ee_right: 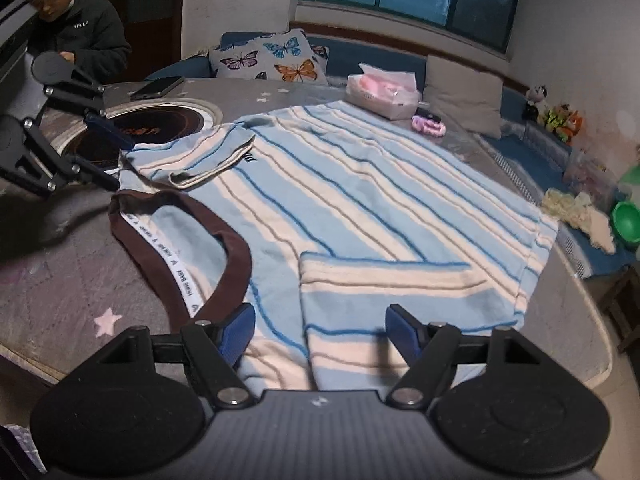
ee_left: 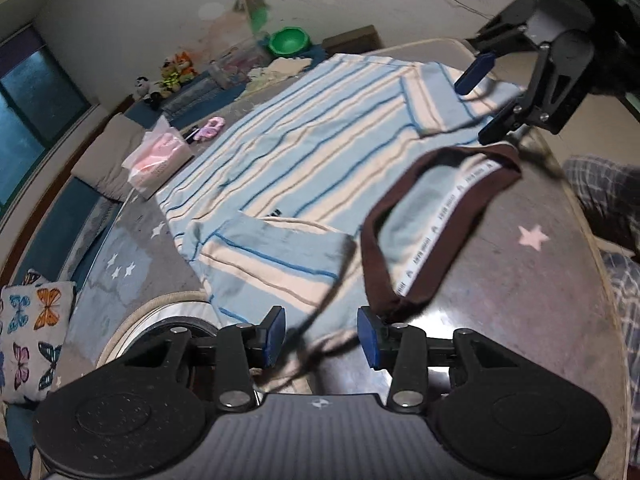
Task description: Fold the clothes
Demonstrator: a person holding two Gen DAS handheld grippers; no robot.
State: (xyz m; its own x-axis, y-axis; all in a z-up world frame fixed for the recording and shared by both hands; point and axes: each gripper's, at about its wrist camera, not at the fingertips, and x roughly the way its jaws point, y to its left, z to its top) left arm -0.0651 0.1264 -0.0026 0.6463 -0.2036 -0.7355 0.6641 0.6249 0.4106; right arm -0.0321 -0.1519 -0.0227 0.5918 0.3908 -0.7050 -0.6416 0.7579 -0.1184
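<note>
One striped shirt (ee_right: 360, 184) on one round table (ee_right: 60, 280), two grippers – left (ee_left: 322, 336), right (ee_right: 320, 332). One butterfly pillow (ee_right: 276, 58), one grey cushion (ee_right: 464, 94), one tissue pack (ee_right: 384, 94), one phone (ee_right: 157, 87). One green bowl (ee_left: 289, 41) – one person (ee_right: 80, 28) seated.

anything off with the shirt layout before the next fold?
Mostly tidy: the striped shirt lies flat with both sleeves folded in. The brown collar is skewed to one side and gapes open. Nothing spilled or damaged.

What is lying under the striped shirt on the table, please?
The striped shirt lies flat on a grey star-patterned table cover. Its shoulder edge reaches the round inset burner. Whatever else sits beneath the fabric is hidden.
</note>
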